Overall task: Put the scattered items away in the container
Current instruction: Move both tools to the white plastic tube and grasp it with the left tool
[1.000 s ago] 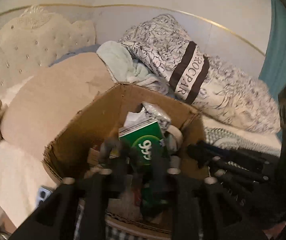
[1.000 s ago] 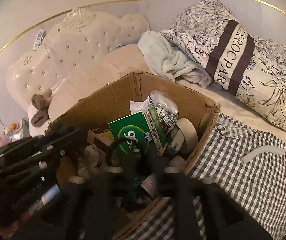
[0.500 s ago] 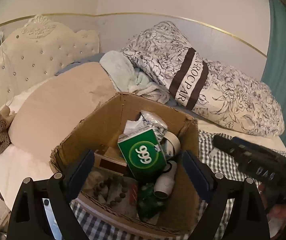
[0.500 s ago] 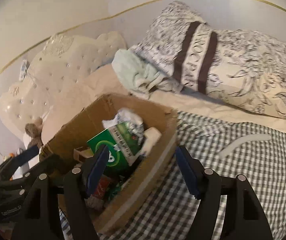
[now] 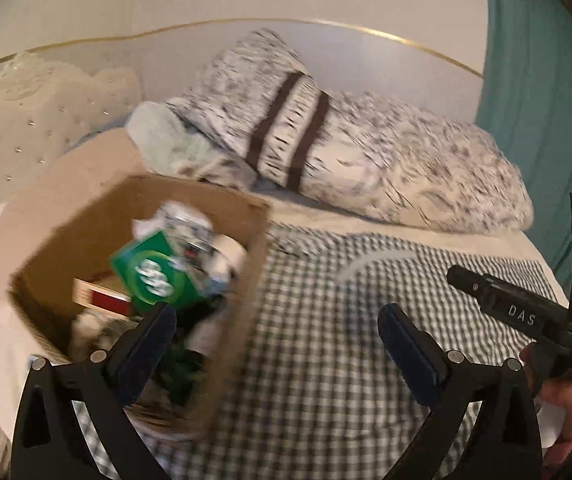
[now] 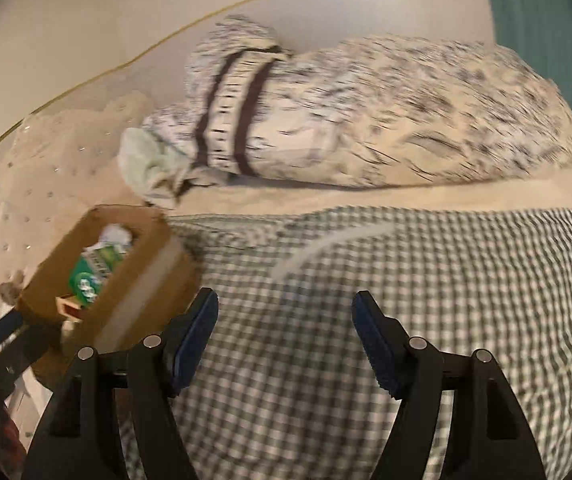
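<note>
A brown cardboard box point(image 5: 241, 280) stands on a checked cloth point(image 5: 346, 320) on a bed. It holds a green carton point(image 5: 153, 276), a tape roll point(image 5: 231, 254) and other items. A pale curved strip point(image 5: 382, 259) lies on the cloth to the right of the box; it also shows in the right wrist view point(image 6: 326, 246). My left gripper point(image 5: 275, 330) is open and empty over the box's right wall. My right gripper point(image 6: 285, 326) is open and empty above the cloth, right of the box point(image 6: 141, 276). Both views are blurred.
A patterned pillow point(image 5: 366, 160) and a pale green towel point(image 5: 161, 140) lie behind the box. A tufted headboard point(image 5: 25, 120) is at the left. A teal curtain point(image 5: 546, 100) hangs at the right. The right gripper's body point(image 5: 518, 312) shows at the left view's right edge.
Both grippers have pulled back out of the box, opened, and swung to the right over the checked cloth. The box now sits at the left of both views.
</note>
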A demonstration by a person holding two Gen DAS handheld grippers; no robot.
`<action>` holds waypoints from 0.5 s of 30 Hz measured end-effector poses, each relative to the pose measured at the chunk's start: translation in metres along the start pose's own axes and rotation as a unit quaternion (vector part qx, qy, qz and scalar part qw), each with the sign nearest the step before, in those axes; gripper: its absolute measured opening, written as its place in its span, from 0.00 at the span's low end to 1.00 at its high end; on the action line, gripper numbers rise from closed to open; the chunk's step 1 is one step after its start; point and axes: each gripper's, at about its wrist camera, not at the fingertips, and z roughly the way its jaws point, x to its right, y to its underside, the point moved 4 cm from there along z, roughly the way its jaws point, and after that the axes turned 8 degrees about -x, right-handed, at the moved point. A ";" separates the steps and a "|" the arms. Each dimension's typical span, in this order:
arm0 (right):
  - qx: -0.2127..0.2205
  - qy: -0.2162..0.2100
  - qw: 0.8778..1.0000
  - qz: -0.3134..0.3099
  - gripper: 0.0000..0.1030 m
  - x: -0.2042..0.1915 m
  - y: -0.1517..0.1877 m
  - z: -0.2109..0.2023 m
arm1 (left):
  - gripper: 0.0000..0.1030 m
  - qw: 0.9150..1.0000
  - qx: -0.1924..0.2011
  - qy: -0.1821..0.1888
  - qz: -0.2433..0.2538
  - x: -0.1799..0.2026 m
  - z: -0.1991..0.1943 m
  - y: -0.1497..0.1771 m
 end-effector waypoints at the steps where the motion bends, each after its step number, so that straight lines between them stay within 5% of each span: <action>1: -0.001 0.003 1.000 0.005 0.67 0.007 0.001 0.000 | 1.00 1.000 -0.005 0.002 0.006 0.009 0.006 0.002; 15: -0.016 0.007 0.998 0.055 0.67 0.069 -0.023 0.055 | 1.00 0.997 -0.041 0.018 0.065 0.084 0.120 -0.021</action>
